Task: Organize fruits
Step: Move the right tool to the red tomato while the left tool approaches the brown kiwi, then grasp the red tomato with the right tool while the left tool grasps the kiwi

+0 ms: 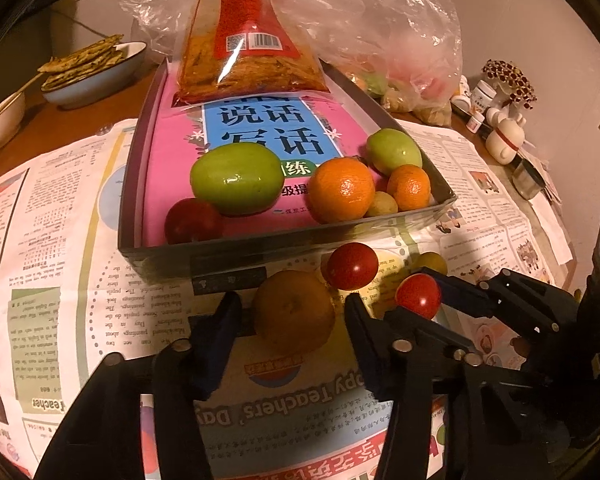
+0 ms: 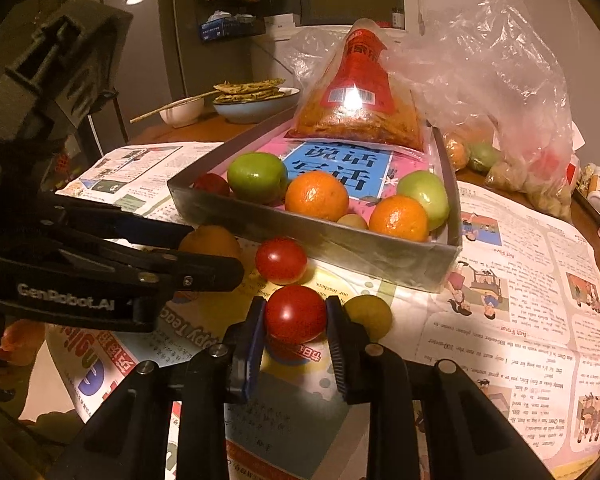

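newspaper (image 1: 60, 240) on table | snack packet (image 1: 244, 40) on pink book (image 1: 168, 152) | bowl of flatbreads (image 2: 256, 106) behind

Dim warm indoor light, glare on snack packet (image 2: 356, 98), fisheye-bent dark corners, sharp focus

glossy red fruit (image 2: 295, 313), crinkled clear plastic bag (image 2: 500, 80), matt newspaper (image 2: 520, 280)

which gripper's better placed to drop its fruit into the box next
Right, probably. The right gripper is already shut on a red fruit. The left gripper only straddles the brownish fruit, with gaps at both pads.
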The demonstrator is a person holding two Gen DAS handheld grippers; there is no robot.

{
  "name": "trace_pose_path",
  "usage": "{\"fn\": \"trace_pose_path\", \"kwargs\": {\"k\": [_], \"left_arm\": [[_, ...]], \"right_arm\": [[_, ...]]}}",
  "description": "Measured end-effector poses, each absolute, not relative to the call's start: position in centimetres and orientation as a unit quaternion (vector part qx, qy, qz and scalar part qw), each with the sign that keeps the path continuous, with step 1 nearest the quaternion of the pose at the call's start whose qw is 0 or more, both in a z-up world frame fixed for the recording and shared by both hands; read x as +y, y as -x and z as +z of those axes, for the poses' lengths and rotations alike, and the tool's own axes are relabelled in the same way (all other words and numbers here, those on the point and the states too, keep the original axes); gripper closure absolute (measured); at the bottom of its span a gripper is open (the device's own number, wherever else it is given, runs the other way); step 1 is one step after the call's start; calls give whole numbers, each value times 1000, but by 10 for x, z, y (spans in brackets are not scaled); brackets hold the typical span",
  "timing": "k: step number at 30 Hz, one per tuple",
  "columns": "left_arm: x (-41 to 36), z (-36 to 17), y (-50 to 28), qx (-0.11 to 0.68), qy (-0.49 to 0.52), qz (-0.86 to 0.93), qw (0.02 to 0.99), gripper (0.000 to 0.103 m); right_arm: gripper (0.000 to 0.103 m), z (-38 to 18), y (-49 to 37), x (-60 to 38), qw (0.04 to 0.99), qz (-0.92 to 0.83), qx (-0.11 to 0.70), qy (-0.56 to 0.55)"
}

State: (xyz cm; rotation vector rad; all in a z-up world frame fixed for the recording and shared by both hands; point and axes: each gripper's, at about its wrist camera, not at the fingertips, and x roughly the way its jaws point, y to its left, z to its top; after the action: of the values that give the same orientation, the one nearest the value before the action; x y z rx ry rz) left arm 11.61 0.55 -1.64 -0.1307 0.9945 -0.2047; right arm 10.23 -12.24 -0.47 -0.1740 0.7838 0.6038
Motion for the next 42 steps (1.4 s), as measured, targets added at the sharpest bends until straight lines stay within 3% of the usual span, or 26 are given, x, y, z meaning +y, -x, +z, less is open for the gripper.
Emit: {"fn": "trace_pose_path", "kwargs": {"k": [4, 25, 42], "left_arm": [[4, -17, -117, 476, 60, -97, 872, 59], [26, 18, -102, 433, 74, -79, 895, 60], [11, 21, -135, 435, 60, -83, 895, 60]], "right_arm": [[73, -2, -102, -126, 878, 289, 373, 79], [73, 15, -99, -140, 886, 294, 355, 48], [73, 29, -114, -164, 900, 269, 343, 21]]}}
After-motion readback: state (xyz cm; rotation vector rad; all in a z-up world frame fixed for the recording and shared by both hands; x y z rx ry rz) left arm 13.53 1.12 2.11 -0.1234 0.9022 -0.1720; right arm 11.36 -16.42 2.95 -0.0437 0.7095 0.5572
